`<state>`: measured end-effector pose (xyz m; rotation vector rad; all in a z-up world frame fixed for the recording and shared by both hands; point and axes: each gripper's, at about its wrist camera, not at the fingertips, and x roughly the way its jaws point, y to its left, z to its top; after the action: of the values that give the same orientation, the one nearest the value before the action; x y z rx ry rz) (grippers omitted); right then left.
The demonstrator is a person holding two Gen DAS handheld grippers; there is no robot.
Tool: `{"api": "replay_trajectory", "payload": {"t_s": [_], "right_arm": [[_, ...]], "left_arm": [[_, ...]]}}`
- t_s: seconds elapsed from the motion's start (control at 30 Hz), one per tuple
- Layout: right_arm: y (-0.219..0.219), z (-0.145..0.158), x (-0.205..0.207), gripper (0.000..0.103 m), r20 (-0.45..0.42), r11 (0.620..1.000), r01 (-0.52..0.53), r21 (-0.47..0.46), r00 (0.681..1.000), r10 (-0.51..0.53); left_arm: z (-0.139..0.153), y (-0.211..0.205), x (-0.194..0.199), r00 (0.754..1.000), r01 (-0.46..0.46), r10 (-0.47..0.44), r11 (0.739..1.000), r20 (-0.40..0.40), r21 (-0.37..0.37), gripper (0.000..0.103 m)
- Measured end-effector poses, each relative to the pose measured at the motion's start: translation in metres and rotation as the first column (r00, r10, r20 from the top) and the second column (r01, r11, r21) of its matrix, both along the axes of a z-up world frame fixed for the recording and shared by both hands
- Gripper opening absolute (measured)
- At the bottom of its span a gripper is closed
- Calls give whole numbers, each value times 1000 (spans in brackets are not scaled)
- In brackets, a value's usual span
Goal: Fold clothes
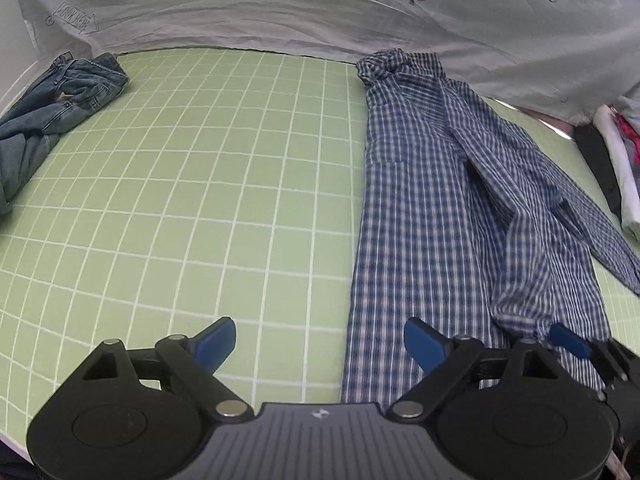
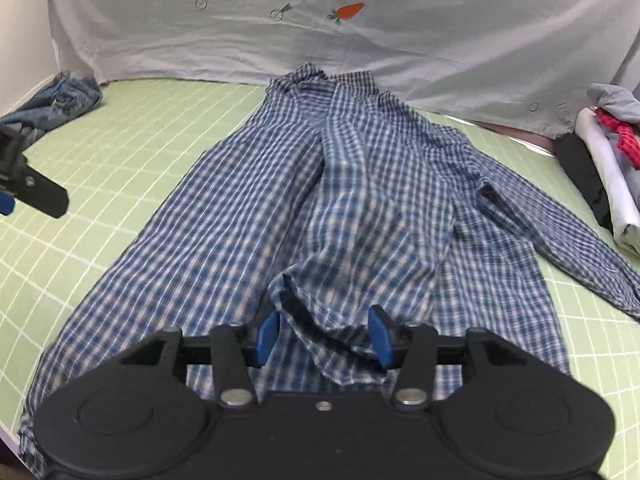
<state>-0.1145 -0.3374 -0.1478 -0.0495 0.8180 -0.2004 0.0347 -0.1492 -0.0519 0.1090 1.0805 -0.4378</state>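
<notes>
Both wrist views over shirt [image 1: 440,208]

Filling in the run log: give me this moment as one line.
step: folding plaid shirt | left gripper: open, empty, over green mat | right gripper: open, sleeve cuff between pads

Black gripper [image 2: 324,336] bodies (silver screws), blue pads [image 1: 218,340].

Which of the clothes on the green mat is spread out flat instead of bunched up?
The blue checked shirt, lying long and open down the mat. The denim jeans sit crumpled at the far left corner, and the pile of clothes at the right edge is stacked.
</notes>
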Motion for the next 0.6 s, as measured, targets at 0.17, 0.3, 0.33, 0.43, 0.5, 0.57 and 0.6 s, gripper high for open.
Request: {"api": "replay_trajectory", "payload": {"t_s": [0.17,0.3,0.33,0.43,0.5,0.57,0.6], "right_arm": [[5,-3,1,3,0,1000,-2,26,1000,2],[7,2,-5,2,21,999,27,42,999,-28],[8,3,-7,2,27,998,34,48,999,-35],[10,10,-17,2,49,996,52,72,997,-56],[13,16,-24,2,68,994,60,87,996,-66],[17,22,-32,2,92,992,65,110,993,-75],[19,25,-35,2,100,990,67,122,992,-79]], "left_arm": [[-1,6,-13,1000,31,-31,999,3,15,91],[-3,9,-21,998,56,-57,998,3,37,91],[-4,10,-22,998,63,-63,997,2,43,91],[-5,11,-26,997,81,-81,995,-3,50,91],[-5,11,-28,996,92,-92,994,-4,50,91],[-5,10,-31,994,105,-105,993,-2,50,91],[-5,9,-33,994,113,-113,992,-1,50,91]]}}
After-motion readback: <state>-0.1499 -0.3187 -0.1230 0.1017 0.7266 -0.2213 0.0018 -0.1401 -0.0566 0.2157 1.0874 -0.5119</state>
